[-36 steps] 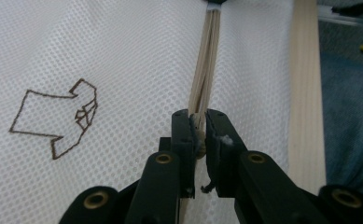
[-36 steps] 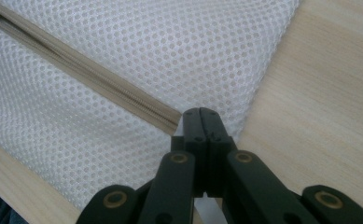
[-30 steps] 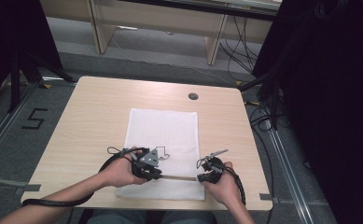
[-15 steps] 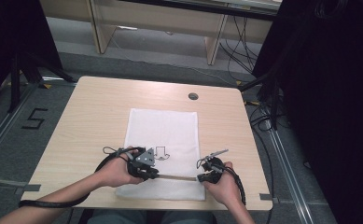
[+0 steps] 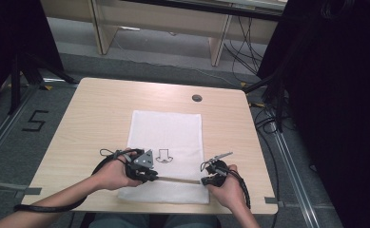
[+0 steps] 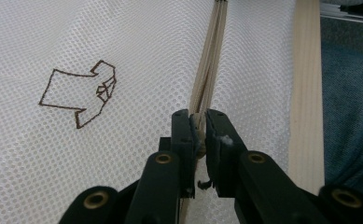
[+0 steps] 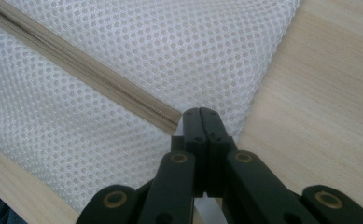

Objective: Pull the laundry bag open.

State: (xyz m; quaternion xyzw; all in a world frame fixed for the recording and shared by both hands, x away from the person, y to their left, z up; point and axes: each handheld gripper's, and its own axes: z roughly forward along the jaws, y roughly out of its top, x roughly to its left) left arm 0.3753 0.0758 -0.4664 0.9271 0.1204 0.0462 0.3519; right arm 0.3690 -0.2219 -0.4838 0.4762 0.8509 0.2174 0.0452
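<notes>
So I've got the white mesh laundry bag (image 5: pixel 167 142) lying flat on the wooden table (image 5: pixel 92 114), long way running away from me, with its near edge almost at the table's front edge. The beige zipper (image 5: pixel 180 179) runs across the bag close to that near edge. My left gripper (image 5: pixel 147 172) is clamped on the zipper pull (image 6: pixel 197 133); in the left gripper view the jaws have a little gap with the pull pinched in it, and the zipper tape stretches straight away from them. The little brown arrow-shaped print (image 6: pixel 80 95) sits just off to the side of that line. My right gripper (image 5: pixel 210 178) has its jaws pressed together on the bag's mesh right at the zipper's end (image 7: pixel 172 119), next to the bag's right side edge, where bare wood starts just beyond it. Room-wise, there's plenty of open tabletop on both sides of the bag and beyond its far edge, with just a small round grommet (image 5: pixel 197 98) back there. Nearly no spare table on my side though.
</notes>
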